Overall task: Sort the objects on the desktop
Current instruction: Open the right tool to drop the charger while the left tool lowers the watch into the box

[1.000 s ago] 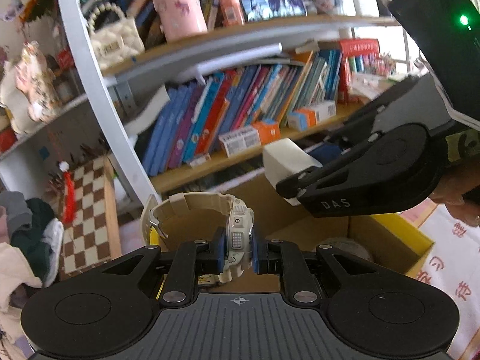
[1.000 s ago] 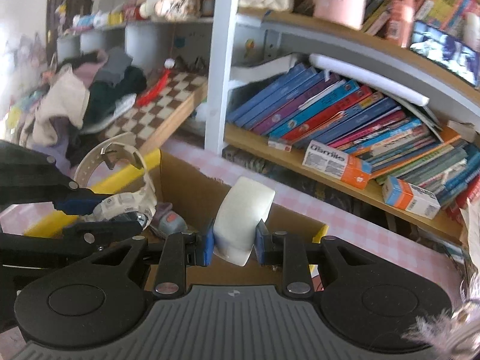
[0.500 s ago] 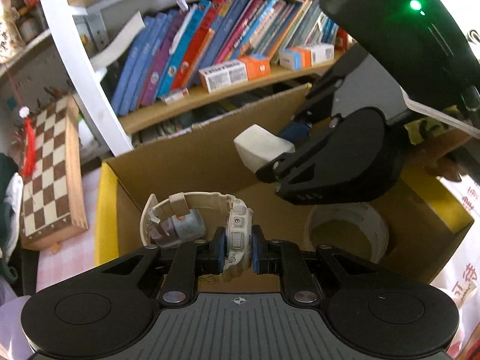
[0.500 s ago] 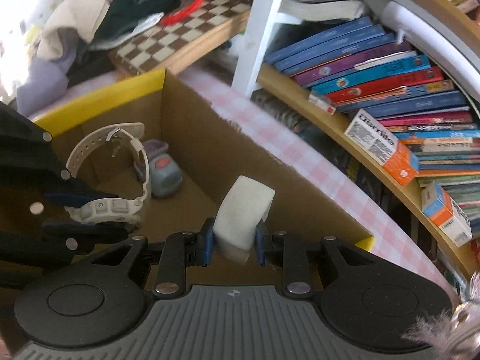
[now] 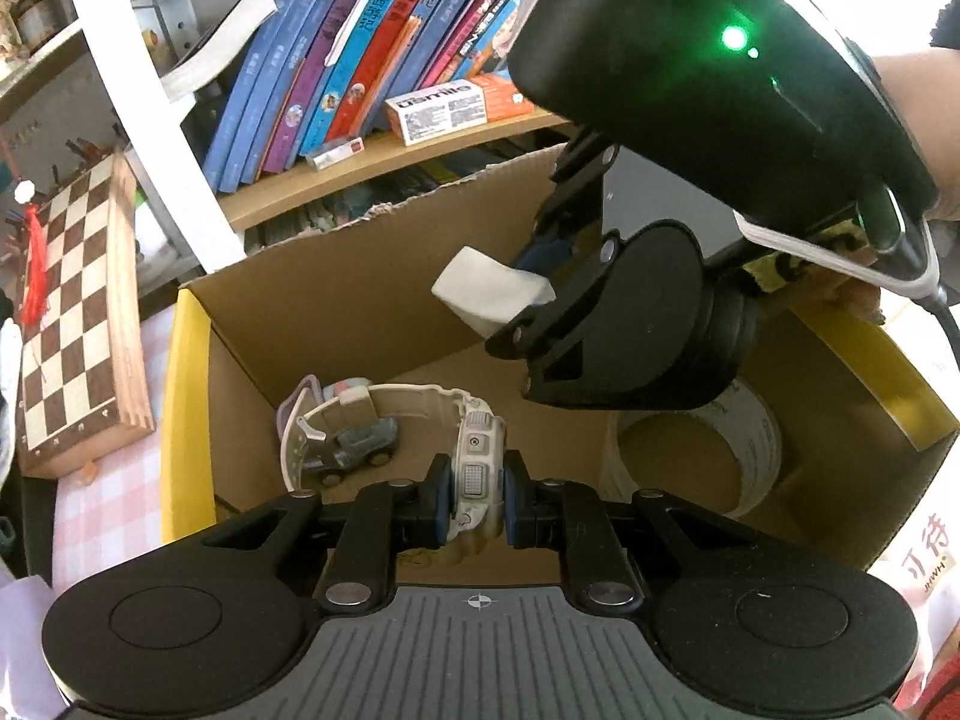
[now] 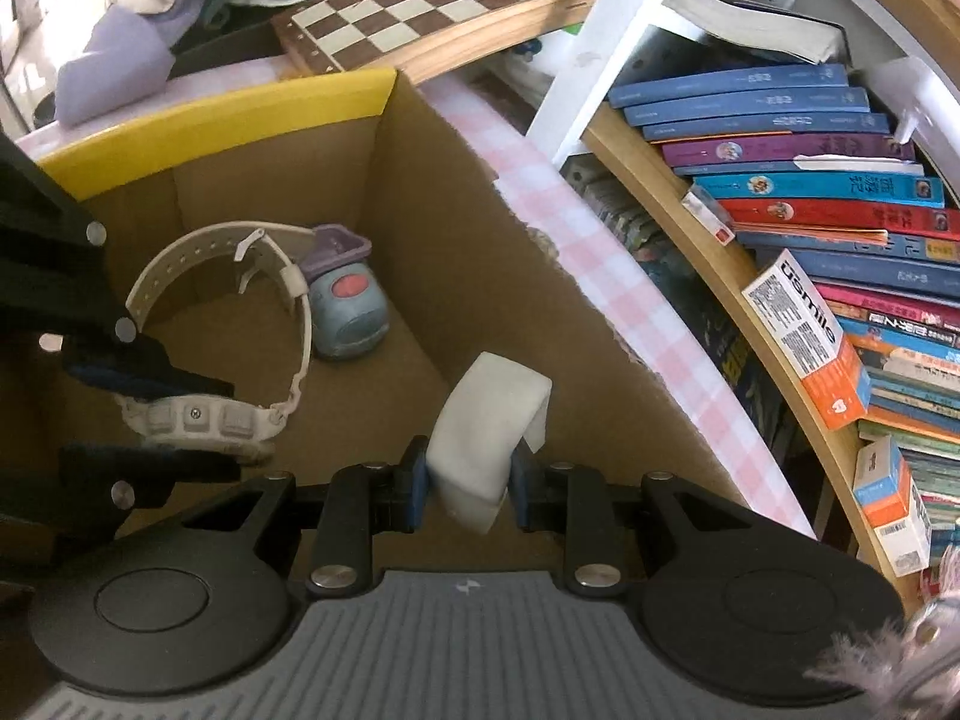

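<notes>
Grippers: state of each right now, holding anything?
Left gripper: shut on the white watch, over the cardboard box.
Right gripper: shut on the white block, over the same box.

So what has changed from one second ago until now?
Both tools came down over the cardboard box; its inside, with the toy car and tape roll, now shows. Unchanged: the left tool grips the white watch, the right tool grips the white block.
</notes>
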Demonstrator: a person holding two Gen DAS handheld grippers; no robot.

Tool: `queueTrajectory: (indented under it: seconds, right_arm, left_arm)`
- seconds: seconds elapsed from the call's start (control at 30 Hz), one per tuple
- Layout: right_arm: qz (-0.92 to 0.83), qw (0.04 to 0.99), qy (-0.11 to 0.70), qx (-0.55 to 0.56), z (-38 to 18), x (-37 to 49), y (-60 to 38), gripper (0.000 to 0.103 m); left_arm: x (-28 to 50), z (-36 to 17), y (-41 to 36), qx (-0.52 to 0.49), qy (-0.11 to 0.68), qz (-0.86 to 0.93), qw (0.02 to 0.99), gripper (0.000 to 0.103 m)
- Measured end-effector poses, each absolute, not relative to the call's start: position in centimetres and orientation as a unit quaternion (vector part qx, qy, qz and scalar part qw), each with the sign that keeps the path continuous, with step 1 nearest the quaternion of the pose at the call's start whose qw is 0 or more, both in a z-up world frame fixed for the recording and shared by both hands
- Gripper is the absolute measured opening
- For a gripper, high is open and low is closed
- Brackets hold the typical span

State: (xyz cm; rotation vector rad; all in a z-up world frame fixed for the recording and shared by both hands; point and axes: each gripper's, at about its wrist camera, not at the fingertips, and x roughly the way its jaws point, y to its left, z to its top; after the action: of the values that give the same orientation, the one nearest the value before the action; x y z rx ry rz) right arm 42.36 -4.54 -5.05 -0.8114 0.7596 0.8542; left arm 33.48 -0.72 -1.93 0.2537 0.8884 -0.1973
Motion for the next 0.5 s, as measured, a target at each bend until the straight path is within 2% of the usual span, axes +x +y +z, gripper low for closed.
queueTrajectory:
  seconds: [0.37,0.5]
  right_arm:
    - [0.395,0.765,0.352,-0.367,-5.02,42.31,-4.67,0.025]
    - [0.392,0.77,0.346,-0.366,-4.93,42.23,-4.71,0.03]
  left_arm:
    - [33.97,-2.02,-0.94,0.124,0.429,-0.096,0.89,0.016]
    - [33.93,-2.13,-0.98,0.126,0.423,-0.09,0.893,0.016]
